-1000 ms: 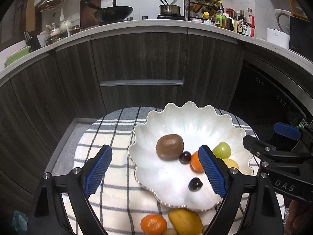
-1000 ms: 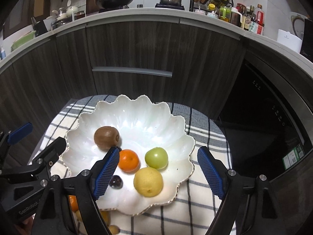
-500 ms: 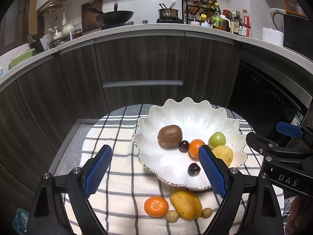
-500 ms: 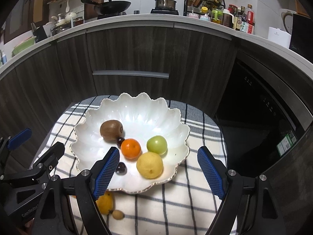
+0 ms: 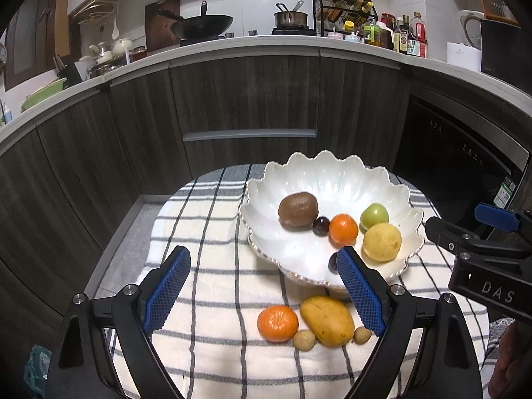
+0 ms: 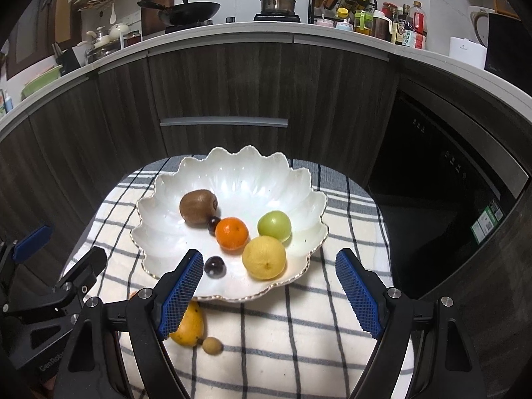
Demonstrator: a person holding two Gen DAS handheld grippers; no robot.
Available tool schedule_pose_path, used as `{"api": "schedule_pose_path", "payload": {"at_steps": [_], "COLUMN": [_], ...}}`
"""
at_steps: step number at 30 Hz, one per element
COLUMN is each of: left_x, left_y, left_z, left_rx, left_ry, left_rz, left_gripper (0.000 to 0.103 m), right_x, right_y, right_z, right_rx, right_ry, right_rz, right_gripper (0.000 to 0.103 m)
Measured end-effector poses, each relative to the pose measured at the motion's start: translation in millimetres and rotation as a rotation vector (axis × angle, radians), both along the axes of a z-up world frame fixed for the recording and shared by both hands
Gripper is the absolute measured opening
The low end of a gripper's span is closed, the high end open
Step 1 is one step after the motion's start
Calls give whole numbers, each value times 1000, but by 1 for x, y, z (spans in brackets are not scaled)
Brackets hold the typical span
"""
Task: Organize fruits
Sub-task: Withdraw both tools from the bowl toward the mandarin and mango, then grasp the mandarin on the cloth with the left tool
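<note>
Below the scalloped bowl [image 5: 332,179], low in the left view: mango [image 5: 327,321], mandarin [image 5: 277,323] and two longans wait on the checked cloth [image 5: 199,226]. Left gripper [image 5: 262,294] and right gripper [image 6: 267,294] gape wide, empty, ready to collect. Since earlier: both pulled back, strays now visible.

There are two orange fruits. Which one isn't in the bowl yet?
The tangerine lying on the checked cloth, beside the mango. The other tangerine already sits inside the white bowl.
</note>
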State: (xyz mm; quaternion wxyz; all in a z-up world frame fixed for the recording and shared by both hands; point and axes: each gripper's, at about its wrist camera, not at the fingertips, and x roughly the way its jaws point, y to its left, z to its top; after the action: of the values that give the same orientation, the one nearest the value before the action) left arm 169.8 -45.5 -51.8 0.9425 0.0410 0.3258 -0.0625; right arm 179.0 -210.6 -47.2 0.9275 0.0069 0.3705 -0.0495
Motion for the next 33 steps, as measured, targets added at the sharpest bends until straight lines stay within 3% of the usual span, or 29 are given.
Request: {"api": "schedule_pose_path", "payload": {"at_steps": [13, 22, 33], "left_x": [-16, -16, 9], "left_y": [11, 15, 9], "left_z": [-31, -72, -94], "left_rx": [32, 43, 37], "left_ry": [39, 113, 179], "left_rz": [-12, -22, -29], "left_gripper": [90, 90, 89], "right_x": [-20, -29, -20], "right_y": [10, 16, 24], "right_z": [-32, -68, -81], "right_rx": [1, 2, -32], "right_ry": [49, 88, 100], "right_rz": [-12, -28, -21], "right_gripper": [83, 83, 83]}}
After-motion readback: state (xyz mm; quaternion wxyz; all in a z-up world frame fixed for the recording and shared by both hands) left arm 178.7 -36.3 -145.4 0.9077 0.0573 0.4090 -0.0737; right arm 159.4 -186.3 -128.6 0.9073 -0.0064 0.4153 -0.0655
